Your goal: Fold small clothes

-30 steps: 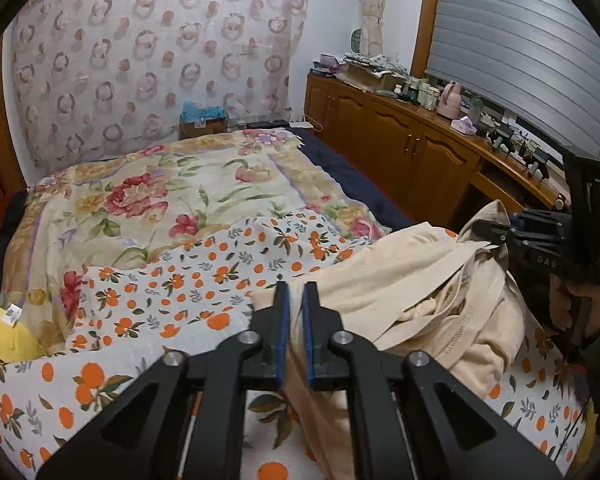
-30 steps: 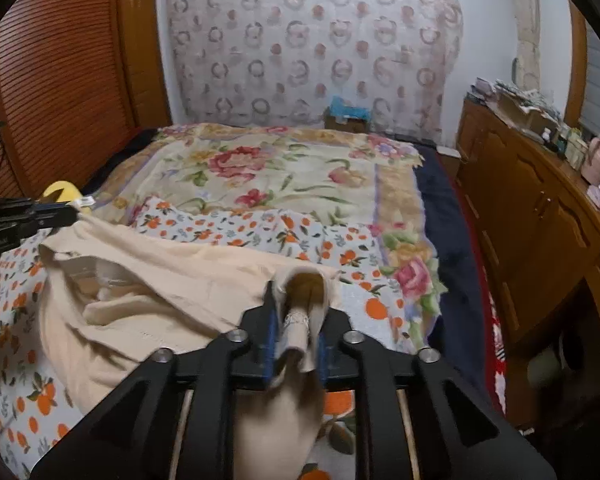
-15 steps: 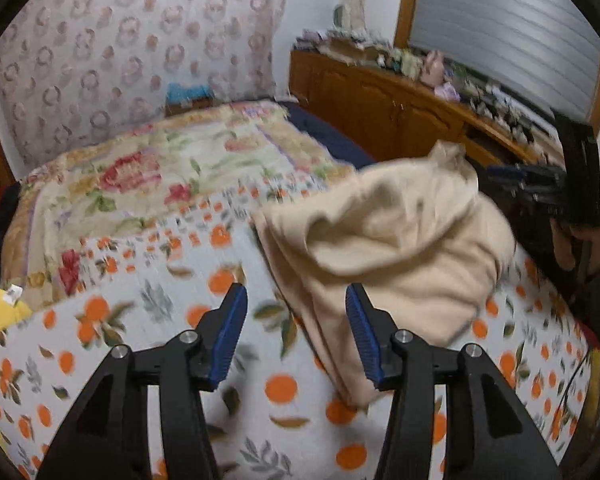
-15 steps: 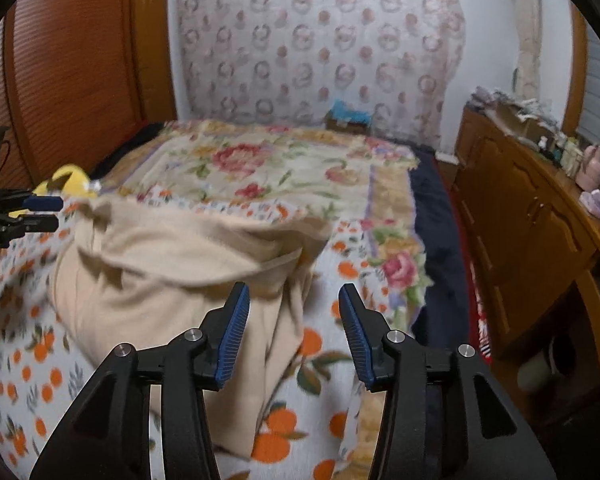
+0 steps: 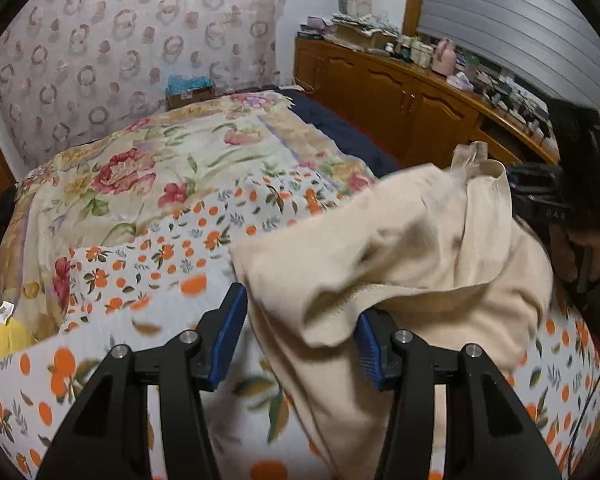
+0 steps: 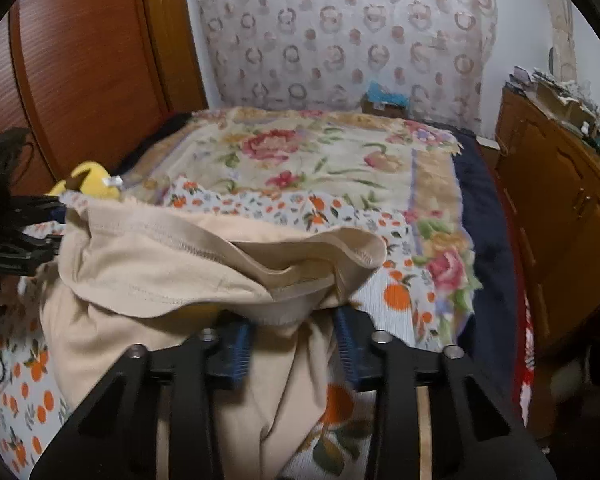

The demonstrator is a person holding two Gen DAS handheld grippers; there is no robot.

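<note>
a beige garment (image 5: pixel 400 256) lies crumpled on the orange-print sheet (image 5: pixel 140 272) at the near end of the bed, bunched rather than flat, its stitched hem (image 6: pixel 204 256) running roughly left to right across the right wrist view and one corner standing up in a peak at the right of the left wrist view. the left tool (image 5: pixel 300 336) stands released, blue pads well apart, with a fold of the garment draped over its right pad and the left pad over bare sheet. the right tool (image 6: pixel 296 340) is closing – garment cloth hangs between its blue pads, though they do not yet press on it. beyond lie a floral quilt (image 5: pixel 172 160) and a dark blue cover (image 5: pixel 340 132) along the bed's edge; a yellow soft toy (image 6: pixel 88 178) with a small white tag sits at the sheet's left side, the tag's print too small to read. a wooden cabinet (image 5: pixel 412 108) crowded with small items runs along the wall – a patterned curtain (image 5: pixel 132 48) hangs behind the bed.
</note>
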